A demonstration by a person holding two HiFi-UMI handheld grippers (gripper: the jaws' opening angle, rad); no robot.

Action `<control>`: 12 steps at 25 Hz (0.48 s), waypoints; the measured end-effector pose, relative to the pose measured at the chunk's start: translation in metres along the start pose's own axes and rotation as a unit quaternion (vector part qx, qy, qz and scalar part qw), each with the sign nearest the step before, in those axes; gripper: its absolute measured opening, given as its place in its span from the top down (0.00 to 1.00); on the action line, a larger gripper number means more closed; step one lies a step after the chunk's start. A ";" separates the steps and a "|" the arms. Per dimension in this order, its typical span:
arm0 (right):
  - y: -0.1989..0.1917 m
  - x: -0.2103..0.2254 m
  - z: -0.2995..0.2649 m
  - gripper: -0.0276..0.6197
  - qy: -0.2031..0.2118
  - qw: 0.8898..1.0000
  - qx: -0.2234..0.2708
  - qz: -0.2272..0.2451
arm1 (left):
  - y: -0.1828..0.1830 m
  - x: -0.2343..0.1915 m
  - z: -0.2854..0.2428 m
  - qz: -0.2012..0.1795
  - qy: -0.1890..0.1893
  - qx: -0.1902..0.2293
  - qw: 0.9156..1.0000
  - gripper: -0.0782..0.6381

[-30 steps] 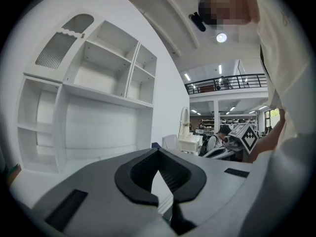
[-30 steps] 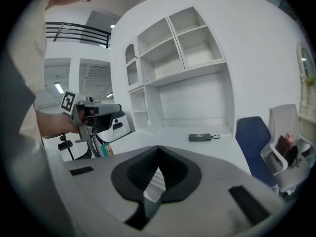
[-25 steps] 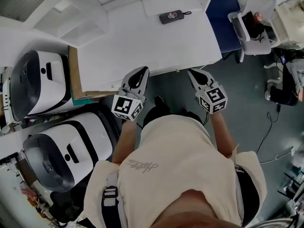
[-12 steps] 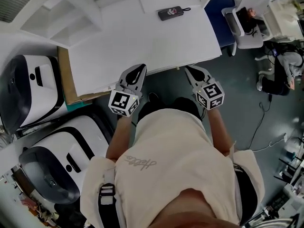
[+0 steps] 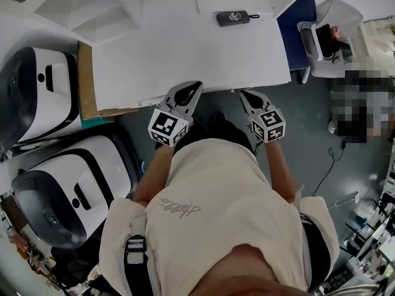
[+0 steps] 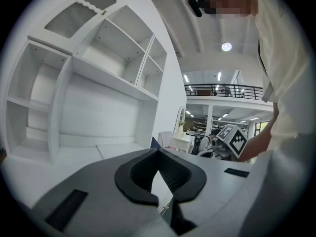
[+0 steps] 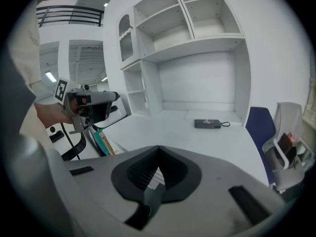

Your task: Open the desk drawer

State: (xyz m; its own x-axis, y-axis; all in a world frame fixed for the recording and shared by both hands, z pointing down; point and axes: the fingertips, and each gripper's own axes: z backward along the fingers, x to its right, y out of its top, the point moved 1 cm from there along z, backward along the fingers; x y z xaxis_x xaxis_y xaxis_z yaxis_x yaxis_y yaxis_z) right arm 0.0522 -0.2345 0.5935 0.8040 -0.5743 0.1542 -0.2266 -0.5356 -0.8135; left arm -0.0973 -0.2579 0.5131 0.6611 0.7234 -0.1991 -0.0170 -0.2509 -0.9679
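Right now I have both tools clenched on nothing: the left gripper (image 5: 192, 86) and the right gripper (image 5: 245, 95) point at the near edge of the desk (image 5: 185, 48), mid-frame. The drawer lies under that edge, just beyond both tips, and I cannot make out its front.

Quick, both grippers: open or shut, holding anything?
Left gripper: shut, holding nothing.
Right gripper: shut, holding nothing.

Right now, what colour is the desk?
White. The desk shows best in the head view.
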 end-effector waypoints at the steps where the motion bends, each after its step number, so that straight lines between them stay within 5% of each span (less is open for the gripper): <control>1: -0.003 0.002 -0.003 0.96 0.004 1.000 -0.006 -0.001 | 0.001 0.003 0.001 -0.001 0.003 -0.004 1.000 0.89; 12: -0.059 0.027 -0.041 0.96 0.038 0.994 -0.092 0.042 | 0.004 0.012 -0.003 -0.014 0.042 -0.026 0.999 0.89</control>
State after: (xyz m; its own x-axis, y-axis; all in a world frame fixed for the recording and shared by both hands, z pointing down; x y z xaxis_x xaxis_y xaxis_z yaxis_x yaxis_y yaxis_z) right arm 0.0647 -0.2439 0.6687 0.7361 -0.6629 0.1366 -0.3939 -0.5837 -0.7100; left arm -0.0875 -0.2519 0.5075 0.7219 0.6741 -0.1565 0.0391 -0.2655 -0.9633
